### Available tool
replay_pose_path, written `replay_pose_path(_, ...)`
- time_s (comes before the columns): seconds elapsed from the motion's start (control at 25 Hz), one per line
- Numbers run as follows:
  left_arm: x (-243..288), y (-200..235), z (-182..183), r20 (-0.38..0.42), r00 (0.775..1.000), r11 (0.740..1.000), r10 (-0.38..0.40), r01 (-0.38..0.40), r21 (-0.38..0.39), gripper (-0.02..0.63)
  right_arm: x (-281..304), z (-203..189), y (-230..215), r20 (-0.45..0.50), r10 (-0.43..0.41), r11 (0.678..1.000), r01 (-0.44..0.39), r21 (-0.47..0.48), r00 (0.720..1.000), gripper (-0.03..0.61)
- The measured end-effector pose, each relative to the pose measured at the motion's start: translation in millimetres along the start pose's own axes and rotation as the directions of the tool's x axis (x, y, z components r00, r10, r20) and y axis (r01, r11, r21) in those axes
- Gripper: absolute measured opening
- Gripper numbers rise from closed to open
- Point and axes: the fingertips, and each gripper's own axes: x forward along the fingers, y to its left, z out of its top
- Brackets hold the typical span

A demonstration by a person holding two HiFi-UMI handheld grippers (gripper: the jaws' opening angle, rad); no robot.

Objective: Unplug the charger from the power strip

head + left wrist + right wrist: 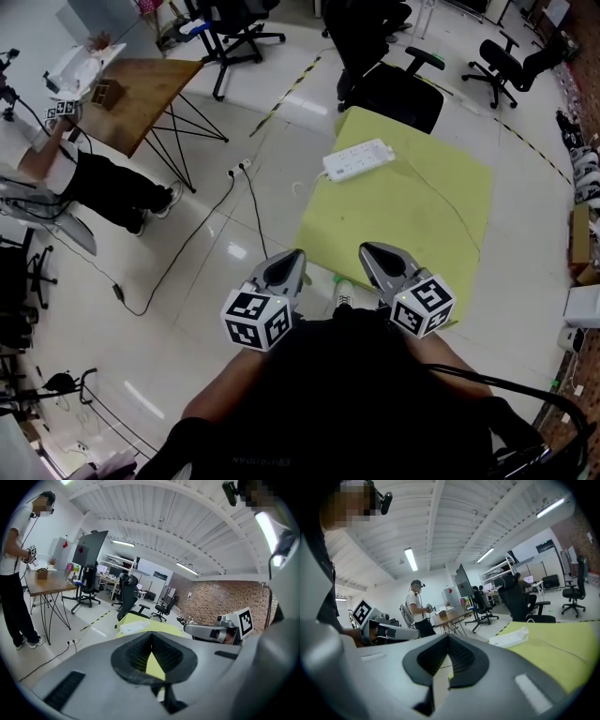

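**Power strip on the green table, both grippers closed and empty**

Head view. One white power strip [359, 159] lies flat near the far left corner of a yellow-green table [412, 225]. Its long axis runs from near left to far right. Too small to tell what is plugged into it. A thin cable [450, 220] crosses the tabletop to its right. Two grippers hang over the near edge, well apart from the strip: left gripper [293, 255], right gripper [367, 248], both pointing toward the table. Pale glossy floor [216, 244] with a black cord [183, 253] trailing over it. Three black office chairs [389, 80] beyond the table. One wooden table [141, 94] at left, one other person [94, 183] beside it.

Left gripper view. Jaws meet at the tips, nothing between them. The strip sits ahead on the green top, its long side across the view. Brick wall [225, 597] far right, white ribbed ceiling [154, 517] with strip lights.

Right gripper view. Jaws pressed together, nothing held. The strip lies ahead and to the right on the green surface.
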Motion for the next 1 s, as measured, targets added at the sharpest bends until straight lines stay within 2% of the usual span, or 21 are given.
replay_pose_path(0.24, 59.9, -7.0, 26.6, -0.013, 1.000, 0.999, 0.004, -0.003, 0.046, 0.006, 7.3, 15.1, -62.3, 0.020, -0.008, 0.999, 0.007, 0.036, 1.000, 0.003)
replay_pose_path(0.4, 90.8, -12.9, 28.2, -0.046, 0.999, 0.998, 0.011, -0.008, 0.060, 0.007, 3.0, 16.4, -94.2, 0.019, -0.015, 0.998, 0.014, 0.057, 1.000, 0.003)
replay_pose_path(0.56, 109.8, -16.5, 21.8, -0.105, 0.994, 0.997, -0.007, 0.015, 0.075, 0.006, 5.1, 1.5, -120.2, -0.014, -0.034, 0.993, 0.035, 0.111, 0.999, 0.003)
replay_pose_path(0.76, 118.8, 10.1, 18.1, -0.149, 0.989, 0.999, 0.008, -0.001, 0.049, 0.006, 22.5, -10.1, -141.0, -0.049, -0.070, 0.986, 0.077, 0.146, 0.996, 0.003)
replay_pose_path(1.0, 146.6, 34.6, 25.1, -0.203, 0.978, 0.994, -0.055, 0.072, 0.077, 0.008, 54.1, -9.9, -169.2, -0.091, -0.149, 0.977, 0.161, 0.143, 0.985, 0.003)
